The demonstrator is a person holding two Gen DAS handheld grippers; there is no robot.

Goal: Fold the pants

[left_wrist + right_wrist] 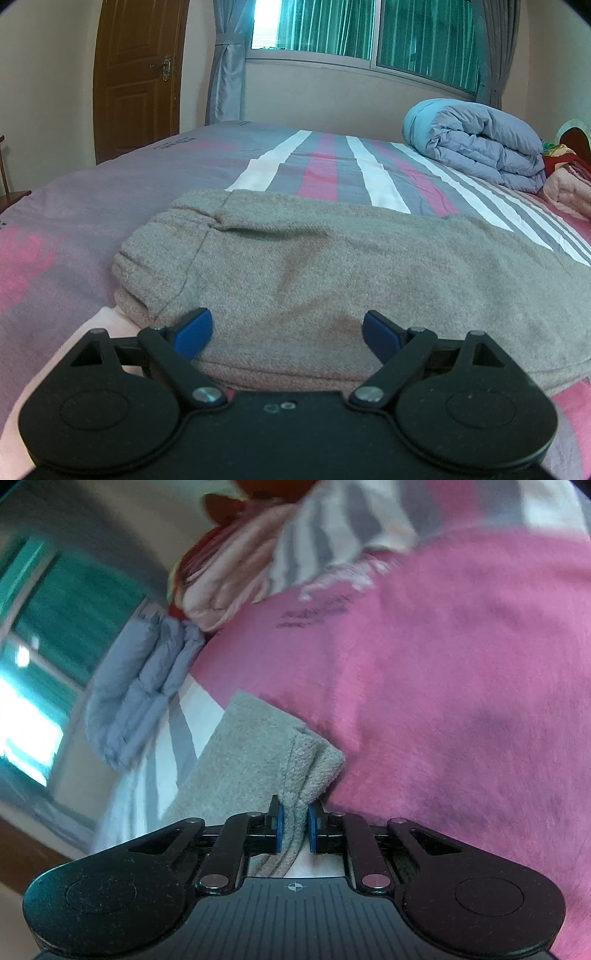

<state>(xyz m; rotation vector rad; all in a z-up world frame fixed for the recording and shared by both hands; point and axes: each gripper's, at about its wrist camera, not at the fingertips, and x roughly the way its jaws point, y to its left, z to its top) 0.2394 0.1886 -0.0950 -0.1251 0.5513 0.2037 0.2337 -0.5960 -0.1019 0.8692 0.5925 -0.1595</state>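
One bed [110, 192] fills both views, its cover pink and mauve near the camera and striped white, grey and pink farther off. On it lies one pair of grey pants [295, 266], folded into a thick flat pad near the front edge, the gathered waistband at its left end in the left wrist view. One rolled blue-grey quilt [480, 147] sits at the far right of the bed, touching a heap of pink and red bedding [565, 184]. The room has pale walls, one brown door [136, 74] at the left, one wide window [369, 33] with green blinds, and two grey curtains [225, 66], one at each side. Only the left wrist view shows the door and the whole pad of pants; the right wrist view, tilted and blurred, shows just one corner of them. The left gripper [287, 334] has its two blue fingers spread wide over the near edge of the pants, not squeezing. The right gripper [294, 827] has its fingers pinching a fold of the pants' corner.
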